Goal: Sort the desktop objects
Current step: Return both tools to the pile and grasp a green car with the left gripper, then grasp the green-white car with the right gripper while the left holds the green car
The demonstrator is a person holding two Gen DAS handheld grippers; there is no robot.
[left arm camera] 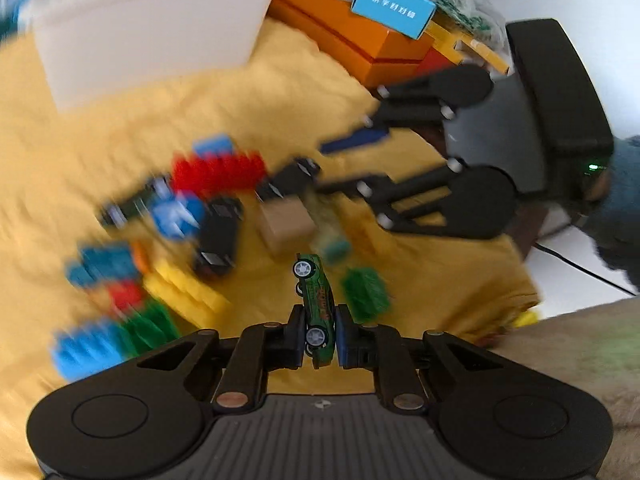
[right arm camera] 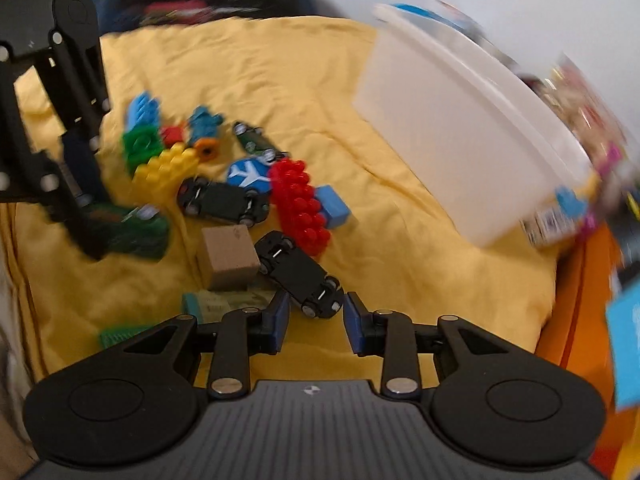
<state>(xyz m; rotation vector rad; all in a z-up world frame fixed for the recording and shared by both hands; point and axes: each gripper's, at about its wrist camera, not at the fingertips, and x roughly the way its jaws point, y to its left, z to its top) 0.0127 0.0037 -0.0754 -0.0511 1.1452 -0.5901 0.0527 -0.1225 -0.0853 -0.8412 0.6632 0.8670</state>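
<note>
My left gripper [left arm camera: 318,330] is shut on a green toy car [left arm camera: 317,304], held on its side above the yellow cloth [left arm camera: 120,128]. The car also shows blurred in the right wrist view [right arm camera: 136,230], with the left gripper [right arm camera: 86,220] around it. My right gripper [right arm camera: 316,316] is open, its fingers either side of the end of an upturned black toy car [right arm camera: 298,276]. It also shows in the left wrist view [left arm camera: 340,164], open. A pile of toys lies on the cloth: a second black car [right arm camera: 222,200], a red brick [right arm camera: 300,206], a yellow brick [right arm camera: 166,170], a brown cube [right arm camera: 228,258].
A white plastic bin [right arm camera: 460,128] stands at the back right of the cloth; it shows in the left wrist view [left arm camera: 148,28] at top left. Orange boxes [left arm camera: 352,40] with a blue box [left arm camera: 394,6] on top stand beside it. Blue, green and red bricks [left arm camera: 120,304] lie at the left.
</note>
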